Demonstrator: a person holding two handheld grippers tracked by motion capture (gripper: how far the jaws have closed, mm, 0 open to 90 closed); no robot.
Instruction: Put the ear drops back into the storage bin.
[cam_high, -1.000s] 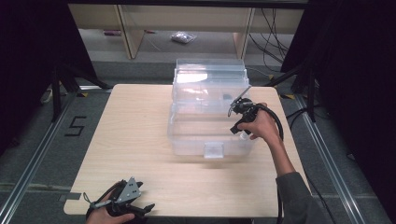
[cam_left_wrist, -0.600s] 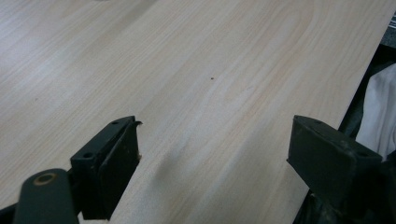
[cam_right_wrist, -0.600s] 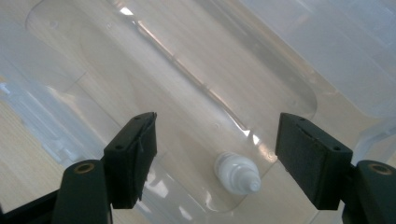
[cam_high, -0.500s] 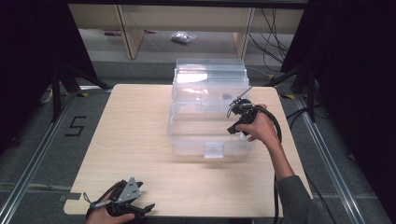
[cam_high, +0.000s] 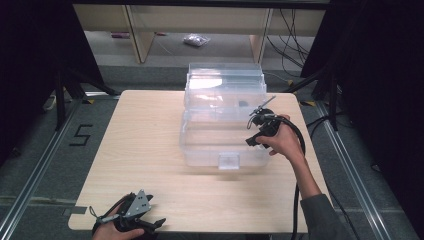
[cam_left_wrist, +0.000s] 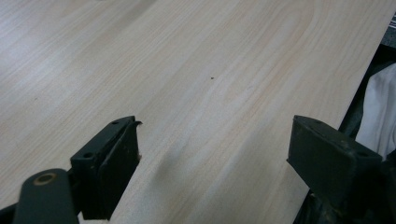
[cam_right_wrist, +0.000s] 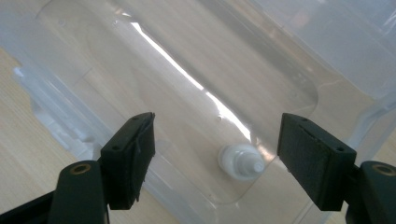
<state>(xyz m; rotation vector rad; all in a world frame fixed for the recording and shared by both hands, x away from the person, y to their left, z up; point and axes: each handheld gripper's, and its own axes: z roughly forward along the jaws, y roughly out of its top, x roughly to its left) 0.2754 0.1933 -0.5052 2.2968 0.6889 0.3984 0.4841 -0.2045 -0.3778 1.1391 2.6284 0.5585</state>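
So the right hand-held gripper (cam_right_wrist: 212, 154) hovers, jaws wide and empty, over a small white bottle (cam_right_wrist: 240, 162) inside the clear box (cam_high: 222, 120); grasping remains. The left hand-held gripper (cam_left_wrist: 212, 154) rests open on the surface (cam_high: 145, 150).

Non-task items around you:
- Wooden table (cam_high: 150, 150) — pale grain, small dark speck (cam_left_wrist: 212, 78) on top.
- Grey floor (cam_high: 45, 165), white mark "5" (cam_high: 80, 135) left of table.
- Metal rails (cam_high: 30, 190) along floor, both sides.
- Shelf unit (cam_high: 140, 35) behind table.
- Clear bag (cam_high: 196, 41) on floor beyond.
- Black cables (cam_high: 292, 35) far right.
- White cloth (cam_left_wrist: 380, 116) past table edge.
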